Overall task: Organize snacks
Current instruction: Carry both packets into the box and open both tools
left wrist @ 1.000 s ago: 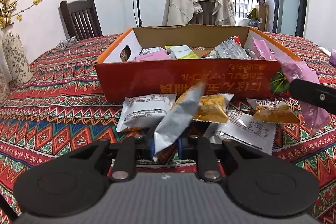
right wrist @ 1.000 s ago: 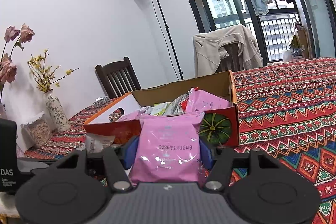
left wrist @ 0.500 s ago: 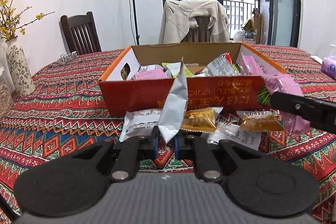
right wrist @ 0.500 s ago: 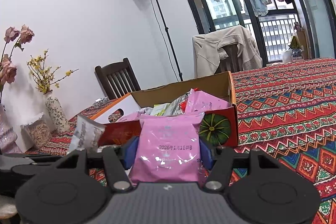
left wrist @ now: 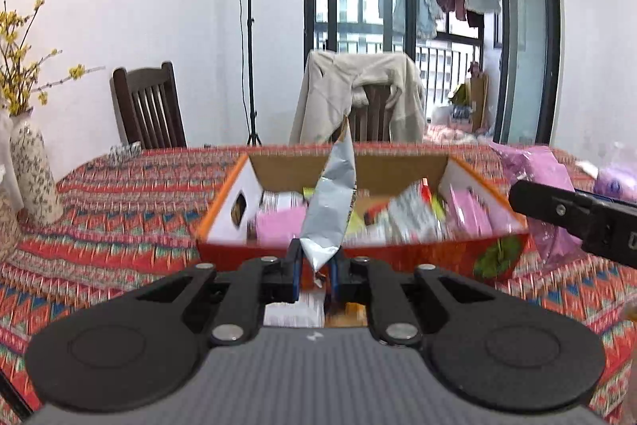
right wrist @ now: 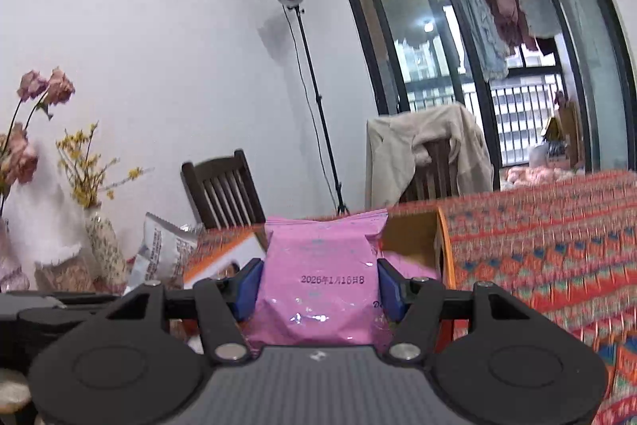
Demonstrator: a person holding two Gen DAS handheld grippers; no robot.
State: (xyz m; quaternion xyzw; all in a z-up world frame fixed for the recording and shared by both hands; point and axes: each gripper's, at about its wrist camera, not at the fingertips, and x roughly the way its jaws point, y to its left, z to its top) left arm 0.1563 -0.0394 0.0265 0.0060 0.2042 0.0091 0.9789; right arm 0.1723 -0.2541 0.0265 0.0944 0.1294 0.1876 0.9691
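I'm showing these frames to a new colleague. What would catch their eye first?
Probably the crinkled silver foil snack packet standing upright, pinched in the left tool in front of the open orange cardboard box full of snacks. Next, the glossy pink snack pouch clamped in the right tool, above the red patterned tablecloth.

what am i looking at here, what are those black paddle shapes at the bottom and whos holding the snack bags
No robot here: a person holds a two-finger gripper in each hand, and each carries a camera looking forward along its fingers, so the black shapes are the grippers themselves.

One picture is from the left gripper. It is shut on a silver packet standing upright in front of an open cardboard box full of snack packets, on a patterned tablecloth.

The other picture is from the right gripper, shut on a pink packet. It appears from the side in the left picture too.

Behind are chairs, a lamp stand and vases.
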